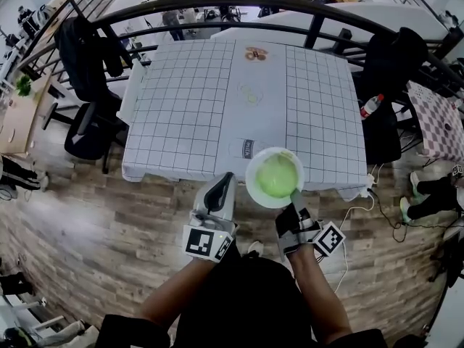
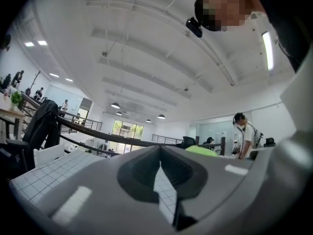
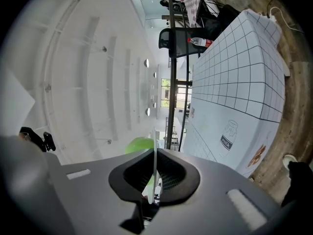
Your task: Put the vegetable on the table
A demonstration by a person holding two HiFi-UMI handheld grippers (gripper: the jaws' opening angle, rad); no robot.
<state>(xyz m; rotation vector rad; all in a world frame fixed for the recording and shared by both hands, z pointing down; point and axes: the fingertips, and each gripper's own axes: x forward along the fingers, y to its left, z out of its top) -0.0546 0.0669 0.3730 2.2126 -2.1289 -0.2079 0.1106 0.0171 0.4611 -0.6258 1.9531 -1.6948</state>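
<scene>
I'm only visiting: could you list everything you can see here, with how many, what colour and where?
table: one, white cloth with a black grid, centre
plate: one, white, at the table's near edge, rim pinched in the right tool
vegetable: one, pale green, round, on the plate
bottle: one, clear with a red cap, right of the table
chairs: several, black, either side of the table
railing: one, black, curved, behind the table
floor: one, brown wood planks, around the table
left tool: one, grey, jaws together, empty, left of the plate
right tool: one, grey, shut on the plate's rim
forearms: two, bottom of the head view
</scene>
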